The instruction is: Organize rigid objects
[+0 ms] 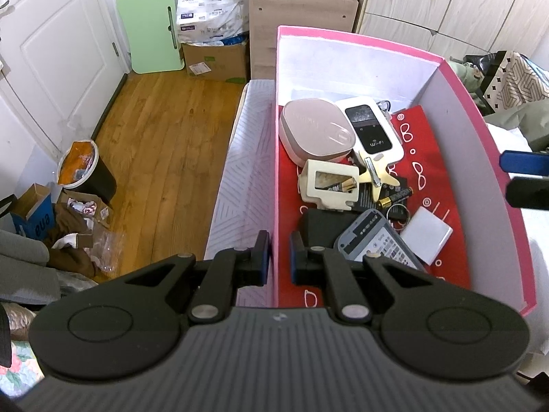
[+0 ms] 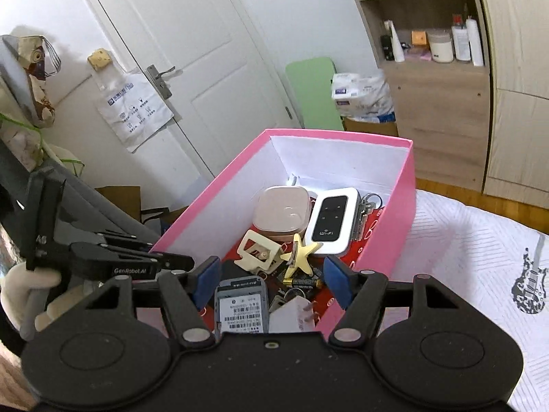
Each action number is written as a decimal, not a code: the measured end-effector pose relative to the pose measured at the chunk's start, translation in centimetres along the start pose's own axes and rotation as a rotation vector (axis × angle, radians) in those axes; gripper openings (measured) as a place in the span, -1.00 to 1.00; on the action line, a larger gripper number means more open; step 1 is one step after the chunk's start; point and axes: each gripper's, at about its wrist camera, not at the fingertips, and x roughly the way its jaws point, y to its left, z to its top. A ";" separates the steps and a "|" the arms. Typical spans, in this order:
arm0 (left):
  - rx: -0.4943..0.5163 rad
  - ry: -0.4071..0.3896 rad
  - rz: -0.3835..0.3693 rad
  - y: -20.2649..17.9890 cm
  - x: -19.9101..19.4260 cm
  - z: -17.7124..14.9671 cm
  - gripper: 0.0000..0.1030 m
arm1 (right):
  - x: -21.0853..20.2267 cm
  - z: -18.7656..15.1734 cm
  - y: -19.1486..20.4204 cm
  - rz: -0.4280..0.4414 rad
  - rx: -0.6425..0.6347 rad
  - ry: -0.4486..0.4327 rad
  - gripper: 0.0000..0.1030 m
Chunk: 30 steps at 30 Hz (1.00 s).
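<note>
A pink box [image 1: 480, 130] with a red lining stands on the bed and holds several items. Among them are a rose rounded case [image 1: 315, 130], a white Wi-Fi router [image 1: 372, 130], a cream bracket [image 1: 326, 185], a gold star clip [image 1: 375, 176], a battery [image 1: 394, 197], a grey labelled device [image 1: 377, 240] and a white square charger [image 1: 425, 235]. My left gripper [image 1: 276, 254] is shut on the box's left wall [image 1: 274, 171]. My right gripper [image 2: 271, 274] hangs open above the box's near end, over the grey device [image 2: 242, 305], with nothing pinched. Its blue pad [image 1: 525, 163] shows at the right edge.
The box [image 2: 391, 240] sits on a white patterned bed cover [image 2: 463, 257]. Left of the bed are a wooden floor [image 1: 164, 130], a full bin [image 1: 85, 171], cardboard boxes and a green board [image 1: 151, 27]. A door [image 2: 192, 68] and a shelf unit [image 2: 429, 68] stand behind.
</note>
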 end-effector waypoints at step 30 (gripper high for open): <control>0.068 -0.103 -0.016 -2.7 -8.7 -4.6 0.71 | -6.8 -5.1 3.7 -0.549 0.232 -0.219 0.95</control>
